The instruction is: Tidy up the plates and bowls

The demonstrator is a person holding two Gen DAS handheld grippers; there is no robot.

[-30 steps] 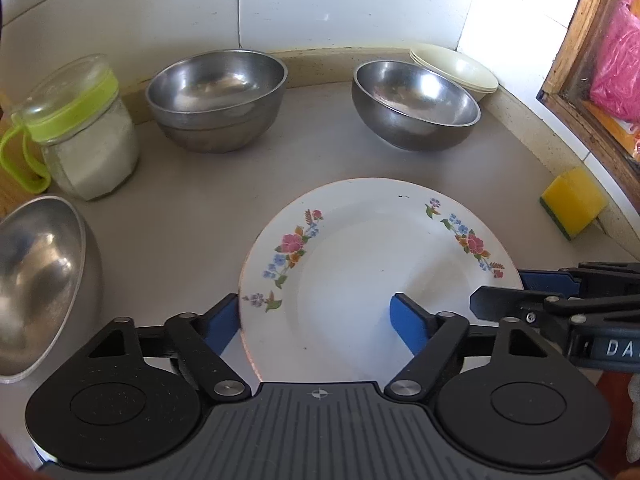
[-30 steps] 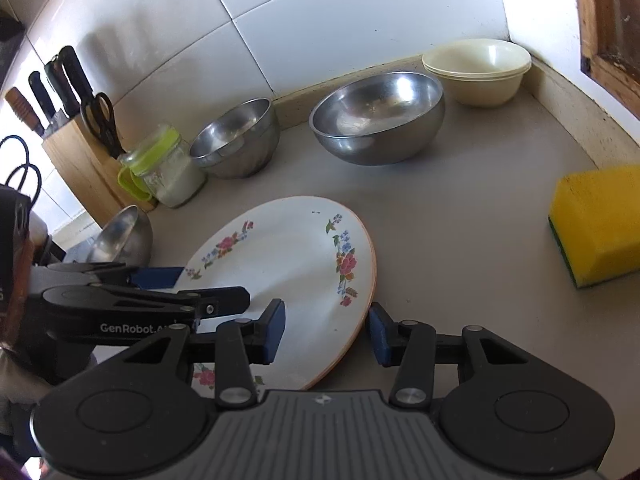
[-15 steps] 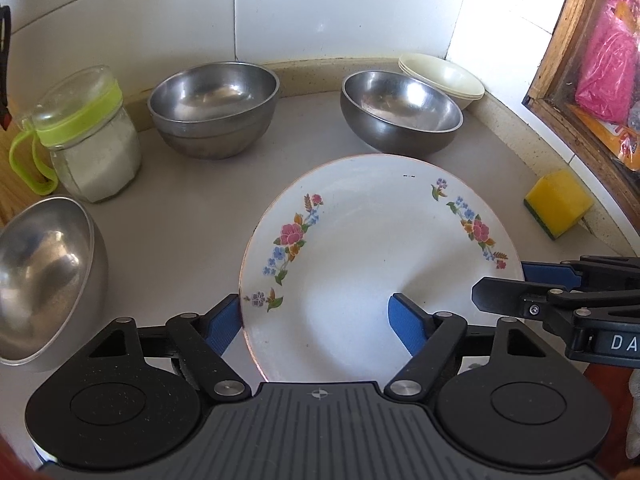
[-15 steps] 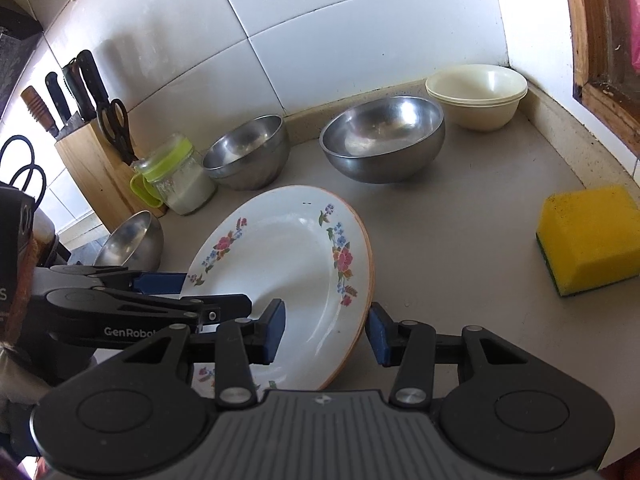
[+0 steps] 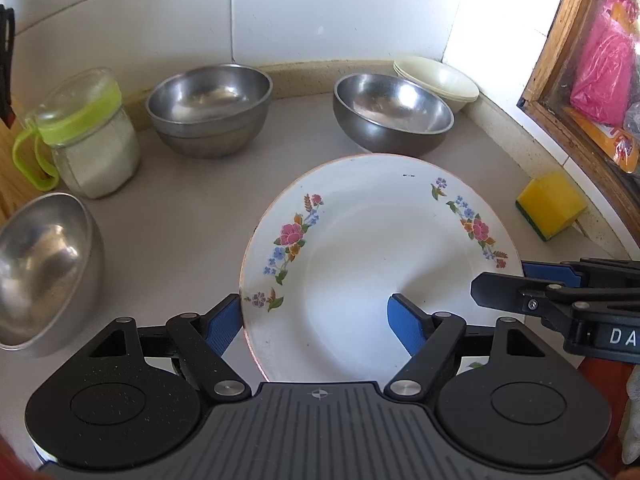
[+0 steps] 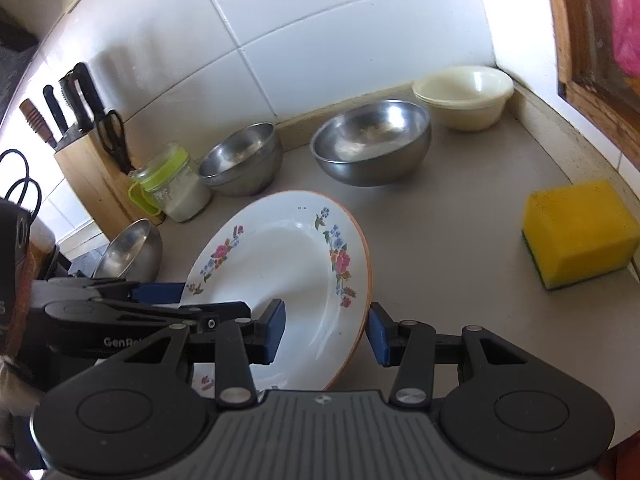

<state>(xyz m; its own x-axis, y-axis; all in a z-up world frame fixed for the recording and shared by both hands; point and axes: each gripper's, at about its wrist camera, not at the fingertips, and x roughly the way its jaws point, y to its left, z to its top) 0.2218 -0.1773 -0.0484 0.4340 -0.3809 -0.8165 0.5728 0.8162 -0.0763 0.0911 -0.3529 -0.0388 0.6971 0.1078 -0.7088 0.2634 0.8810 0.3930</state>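
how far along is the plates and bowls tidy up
Done: only the cream bowls look stacked. In hand: the floral plate sits between both tools, left tool and right tool. Left: three steel bowls, like this one, stand apart.

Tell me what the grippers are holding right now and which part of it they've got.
Both hold the floral plate by its rim: the left gripper at its left edge, the right gripper at the opposite edge.
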